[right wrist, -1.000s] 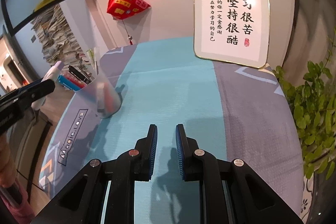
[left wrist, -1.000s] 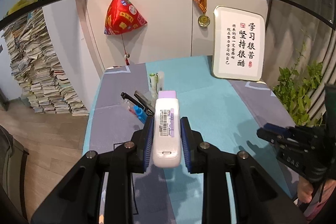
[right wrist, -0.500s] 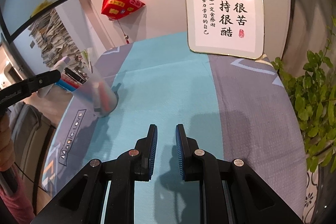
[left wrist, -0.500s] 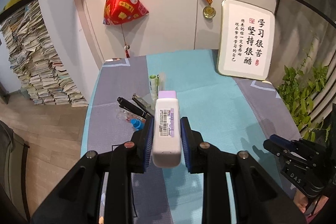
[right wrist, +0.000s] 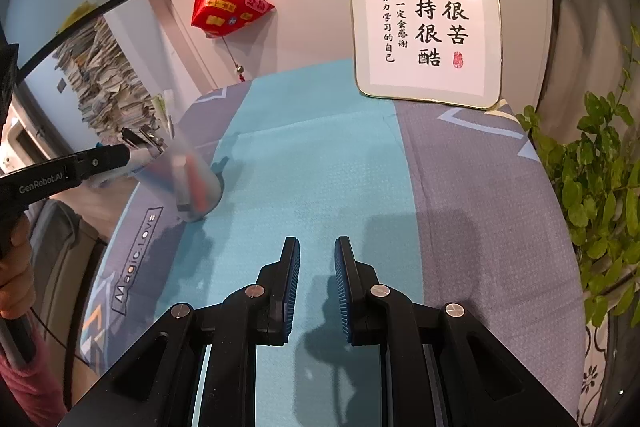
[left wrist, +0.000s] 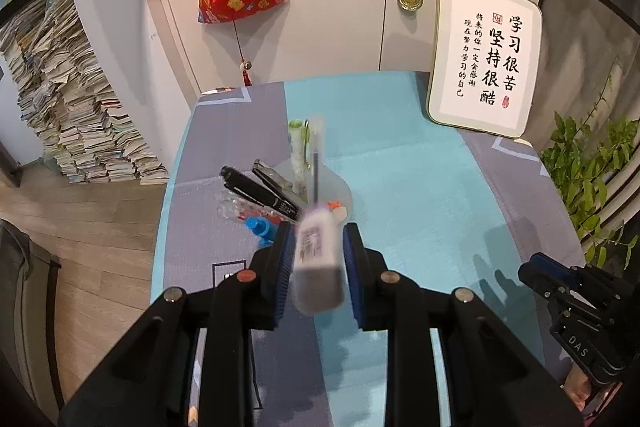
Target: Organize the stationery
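We hover over the pen cup with the correction tape

Our left hand-held gripper [left wrist: 316, 259] has its jaws spread, gaps either side of the blurred white correction tape [left wrist: 318, 263] just above the clear pen cup [right wrist: 188, 175] on the bench [right wrist: 320, 167]. Our right hand-held gripper [right wrist: 317, 283] sits slightly parted, holding nothing, well right of the cup.

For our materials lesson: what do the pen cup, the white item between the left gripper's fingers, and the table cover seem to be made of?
Pen cup: frosted translucent plastic, probably; contents show through blurred.
White item: likely smooth plastic, with a printed barcode label; motion-blurred.
Table cover: woven or embossed matte fabric, judging by its fine dotted texture.
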A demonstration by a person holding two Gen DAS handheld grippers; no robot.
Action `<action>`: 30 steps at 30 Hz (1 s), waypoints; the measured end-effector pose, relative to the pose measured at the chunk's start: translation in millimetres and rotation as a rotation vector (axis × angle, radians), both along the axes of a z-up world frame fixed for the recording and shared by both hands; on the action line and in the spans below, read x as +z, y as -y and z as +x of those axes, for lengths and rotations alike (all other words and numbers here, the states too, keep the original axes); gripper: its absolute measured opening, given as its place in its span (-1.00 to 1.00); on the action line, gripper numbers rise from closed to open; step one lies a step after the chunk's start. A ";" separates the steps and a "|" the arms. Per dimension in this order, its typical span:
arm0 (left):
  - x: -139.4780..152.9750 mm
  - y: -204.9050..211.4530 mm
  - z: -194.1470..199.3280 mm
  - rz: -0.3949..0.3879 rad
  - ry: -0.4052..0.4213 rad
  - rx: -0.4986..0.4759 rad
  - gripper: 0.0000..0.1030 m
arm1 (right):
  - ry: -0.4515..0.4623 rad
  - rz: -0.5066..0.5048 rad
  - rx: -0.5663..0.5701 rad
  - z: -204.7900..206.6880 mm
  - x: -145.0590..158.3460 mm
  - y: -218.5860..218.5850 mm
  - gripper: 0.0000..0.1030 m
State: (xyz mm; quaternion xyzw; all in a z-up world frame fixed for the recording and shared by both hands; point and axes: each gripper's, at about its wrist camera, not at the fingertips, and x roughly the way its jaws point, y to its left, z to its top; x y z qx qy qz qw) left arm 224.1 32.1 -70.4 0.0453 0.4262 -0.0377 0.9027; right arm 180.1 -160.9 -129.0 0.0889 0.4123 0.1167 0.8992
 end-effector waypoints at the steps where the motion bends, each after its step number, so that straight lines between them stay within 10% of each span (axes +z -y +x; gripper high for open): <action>1: 0.9 0.5 -0.4 0.003 0.005 0.001 -0.55 | -0.001 -0.001 0.000 -0.1 -0.1 -0.1 -0.66; 13: -4.1 -13.6 -34.8 -0.032 0.103 0.044 -0.55 | 0.001 -0.007 0.008 -2.3 -0.9 -0.9 -0.66; 25: -74.3 -17.8 -42.5 0.069 -0.014 -0.005 -0.31 | -0.032 -0.054 0.024 2.0 -6.8 -10.8 -0.66; 30: -83.2 -42.1 -44.3 0.010 -0.085 0.113 -0.26 | -0.036 -0.051 0.011 3.7 -7.4 -11.2 -0.66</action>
